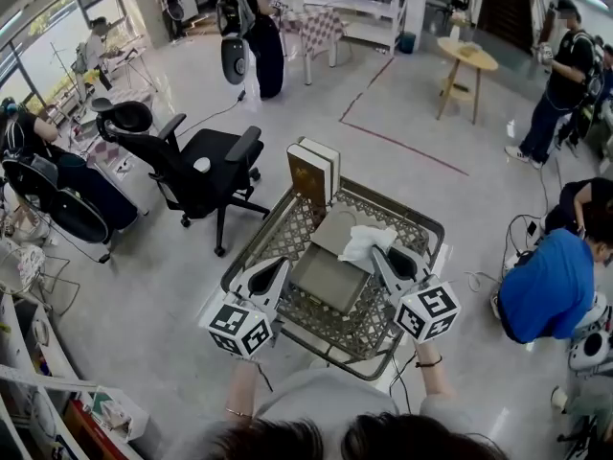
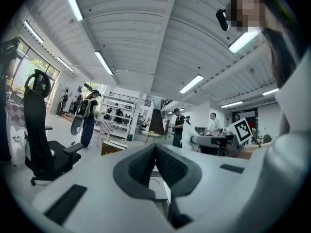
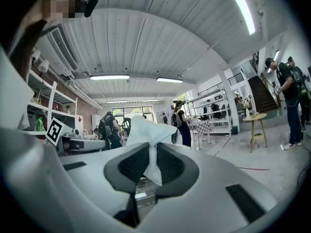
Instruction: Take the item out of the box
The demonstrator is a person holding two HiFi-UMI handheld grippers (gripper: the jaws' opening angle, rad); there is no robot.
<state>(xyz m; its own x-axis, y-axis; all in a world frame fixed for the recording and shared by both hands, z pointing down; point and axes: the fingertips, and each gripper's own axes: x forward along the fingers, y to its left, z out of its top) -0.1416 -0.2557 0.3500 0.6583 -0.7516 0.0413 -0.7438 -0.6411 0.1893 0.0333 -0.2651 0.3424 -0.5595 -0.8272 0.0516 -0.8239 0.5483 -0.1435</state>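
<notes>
A grey flat item (image 1: pixel 329 278) hangs between my two grippers above a wire mesh basket (image 1: pixel 383 322). A bunch of white wrapping (image 1: pixel 367 242) rises from its far right corner. My right gripper (image 1: pixel 385 257) is shut on that wrapping (image 3: pixel 148 130), which sticks up between the dark pads (image 3: pixel 171 163). My left gripper (image 1: pixel 280 266) is at the item's left edge. In the left gripper view its jaws (image 2: pixel 155 150) meet at the tips and I see nothing between them. A beige open box flap (image 1: pixel 335 226) lies just behind the item in the basket.
Two brown, white-edged book-like things (image 1: pixel 314 169) stand upright at the basket's far end. A black office chair (image 1: pixel 196 171) stands to the left. A person in blue (image 1: pixel 548 286) crouches at the right. A round wooden table (image 1: pixel 464 57) is far back.
</notes>
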